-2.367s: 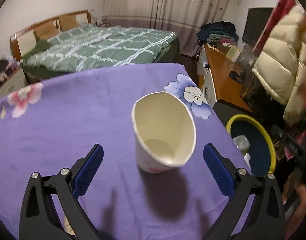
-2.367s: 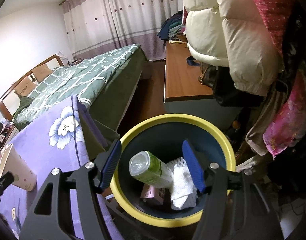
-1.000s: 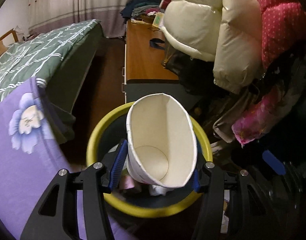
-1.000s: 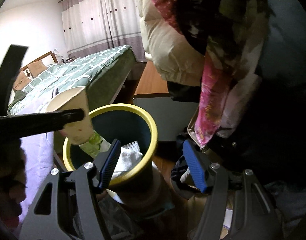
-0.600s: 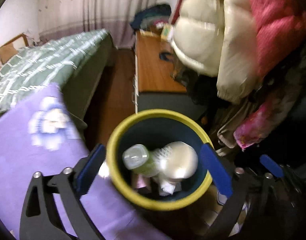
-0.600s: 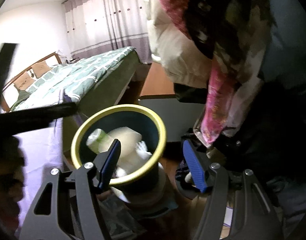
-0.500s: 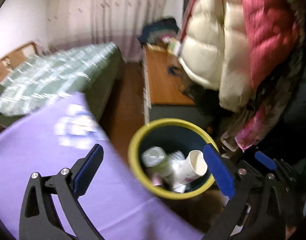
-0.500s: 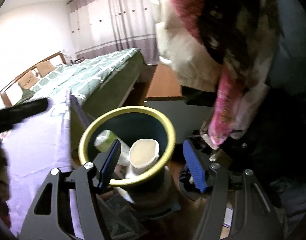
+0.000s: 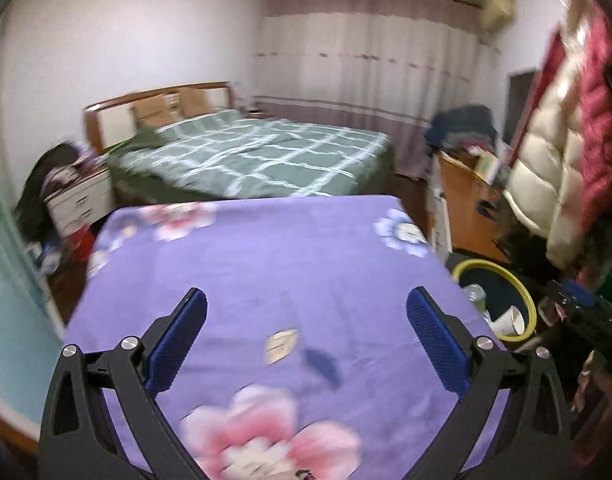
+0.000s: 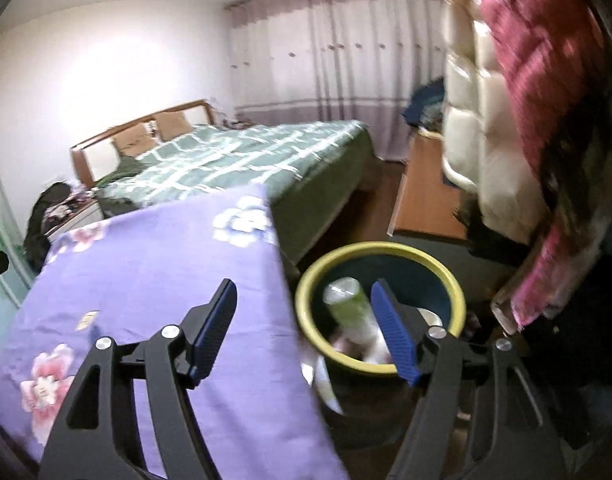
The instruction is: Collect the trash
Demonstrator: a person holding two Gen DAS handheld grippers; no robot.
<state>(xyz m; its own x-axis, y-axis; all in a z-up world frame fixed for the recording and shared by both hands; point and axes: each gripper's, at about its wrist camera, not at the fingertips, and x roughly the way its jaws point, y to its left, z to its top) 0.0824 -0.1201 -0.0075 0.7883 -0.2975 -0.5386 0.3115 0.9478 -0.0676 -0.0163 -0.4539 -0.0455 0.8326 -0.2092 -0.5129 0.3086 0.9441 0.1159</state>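
Hovering over the purple flowered counter [image 9: 306, 260], the left tool [image 9: 306, 332] is spread wide with nothing between its blue pads. The right tool [image 10: 302, 328] is opening, also empty, straddling the counter's edge beside the yellow-rimmed bin [image 10: 457, 300].

Trash so far: a green bottle [image 10: 345, 304] and a paper cup [image 9: 509, 320] are lying inside the bin. A small pale wrapper [image 9: 280, 340] is sitting flat on the counter, just ahead of the left tool, likely the next target.

Risk: the wrapper looks thin and flat, so the pads may be sliding over it or bunching the cloth instead. Both views are motion-blurred, making aim uncertain.

Beyond the counter, a green checked bed [image 9: 258, 156] is filling the room; padded coats [image 10: 493, 100] are hanging above the bin.
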